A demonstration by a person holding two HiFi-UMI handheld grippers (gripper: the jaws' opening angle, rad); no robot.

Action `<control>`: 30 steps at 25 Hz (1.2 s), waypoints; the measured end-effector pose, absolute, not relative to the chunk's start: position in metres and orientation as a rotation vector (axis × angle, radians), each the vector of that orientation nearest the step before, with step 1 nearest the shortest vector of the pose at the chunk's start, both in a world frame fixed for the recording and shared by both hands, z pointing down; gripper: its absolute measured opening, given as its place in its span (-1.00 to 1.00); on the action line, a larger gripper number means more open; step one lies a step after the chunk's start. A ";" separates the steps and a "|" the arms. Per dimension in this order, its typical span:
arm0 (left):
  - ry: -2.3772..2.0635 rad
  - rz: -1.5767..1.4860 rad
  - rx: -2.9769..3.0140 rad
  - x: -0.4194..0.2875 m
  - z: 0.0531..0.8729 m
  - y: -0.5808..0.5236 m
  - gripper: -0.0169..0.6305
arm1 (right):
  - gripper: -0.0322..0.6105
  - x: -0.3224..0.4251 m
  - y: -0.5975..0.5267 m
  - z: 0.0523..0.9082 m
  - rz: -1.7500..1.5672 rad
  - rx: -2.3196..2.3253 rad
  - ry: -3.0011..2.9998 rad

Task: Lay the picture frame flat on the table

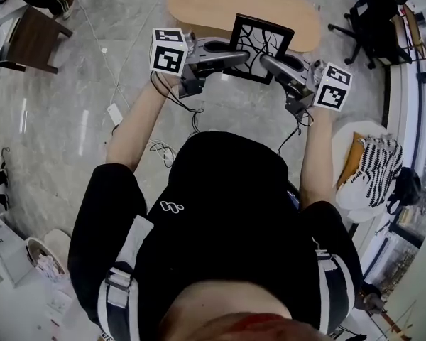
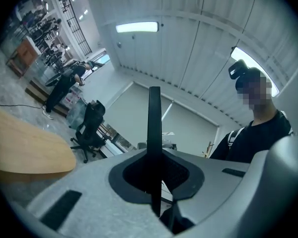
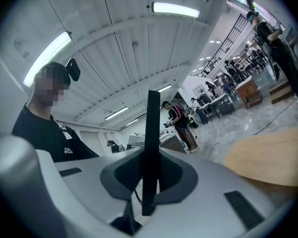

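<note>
The picture frame point(image 1: 259, 47), black with a white branching pattern, is held in the air in front of me, tilted over the near edge of the light wooden table point(image 1: 199, 2). My left gripper point(image 1: 231, 54) is shut on its left edge and my right gripper point(image 1: 271, 64) on its right edge. In the left gripper view the frame point(image 2: 154, 128) shows edge-on as a thin black bar pinched in the left gripper point(image 2: 156, 180). The right gripper view shows the same: the frame point(image 3: 151, 133) stands upright between the pads of the right gripper point(image 3: 148, 185).
The oval table stands on a marble floor. A dark wooden bench point(image 1: 30, 38) is at the far left, an office chair point(image 1: 369, 20) at the far right. A round white stool with a striped cloth point(image 1: 373, 168) stands to my right. Cables point(image 1: 163, 151) trail on the floor.
</note>
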State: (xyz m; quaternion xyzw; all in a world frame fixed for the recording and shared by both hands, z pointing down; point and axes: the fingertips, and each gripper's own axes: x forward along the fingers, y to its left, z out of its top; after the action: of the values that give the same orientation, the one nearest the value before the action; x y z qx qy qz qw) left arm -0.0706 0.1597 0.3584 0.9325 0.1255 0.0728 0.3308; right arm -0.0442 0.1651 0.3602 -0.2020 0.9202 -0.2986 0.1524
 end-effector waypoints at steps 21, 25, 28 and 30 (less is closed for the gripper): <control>0.279 0.216 2.399 -0.052 0.401 0.085 -0.84 | -0.75 -0.026 0.090 0.404 -0.958 -0.604 2.607; 0.224 0.227 2.385 -0.041 0.415 0.035 -0.84 | -0.76 -0.014 0.039 0.419 -0.987 -0.562 2.586; 0.197 0.237 2.371 -0.022 0.427 -0.013 -0.84 | -0.76 0.004 -0.009 0.430 -1.023 -0.548 2.571; 0.183 0.236 2.343 0.001 0.434 -0.055 -0.84 | -0.76 0.027 -0.050 0.437 -1.061 -0.550 2.550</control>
State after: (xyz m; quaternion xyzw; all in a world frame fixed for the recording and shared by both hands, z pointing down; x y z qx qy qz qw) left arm 0.0007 -0.0550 0.4339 0.9175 0.0718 0.0926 0.3800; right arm 0.0272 -0.0502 0.4368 -0.1927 0.8936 -0.3717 0.1620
